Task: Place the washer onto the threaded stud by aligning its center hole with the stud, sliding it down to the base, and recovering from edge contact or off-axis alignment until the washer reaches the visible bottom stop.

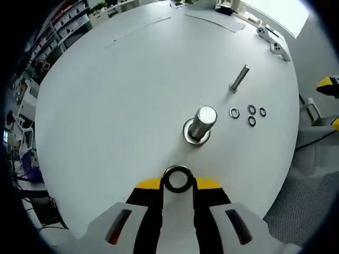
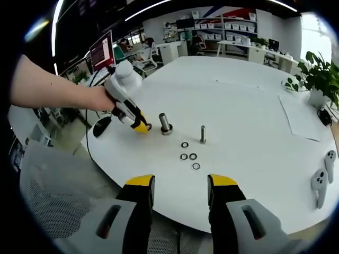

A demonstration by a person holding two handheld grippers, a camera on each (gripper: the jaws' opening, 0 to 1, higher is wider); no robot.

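Note:
My left gripper point(image 1: 177, 182) is shut on a dark metal washer point(image 1: 177, 179), held flat between its yellow tips just short of the stud. The thick upright stud point(image 1: 201, 123) stands on the white table point(image 1: 122, 90) with a ring at its base. In the right gripper view the left gripper point(image 2: 142, 126) sits beside that stud point(image 2: 165, 123), a hand holding it. My right gripper point(image 2: 180, 185) hangs open over the table's near edge with nothing between its fingers.
Several loose washers point(image 1: 250, 114) lie right of the stud, also seen as a cluster of washers point(image 2: 189, 156). A thinner bolt point(image 1: 239, 78) lies farther off, and that bolt point(image 2: 202, 134) looks upright from the right gripper. White controllers point(image 2: 322, 177) rest at the right edge; a black mouse point(image 2: 101, 125) lies left.

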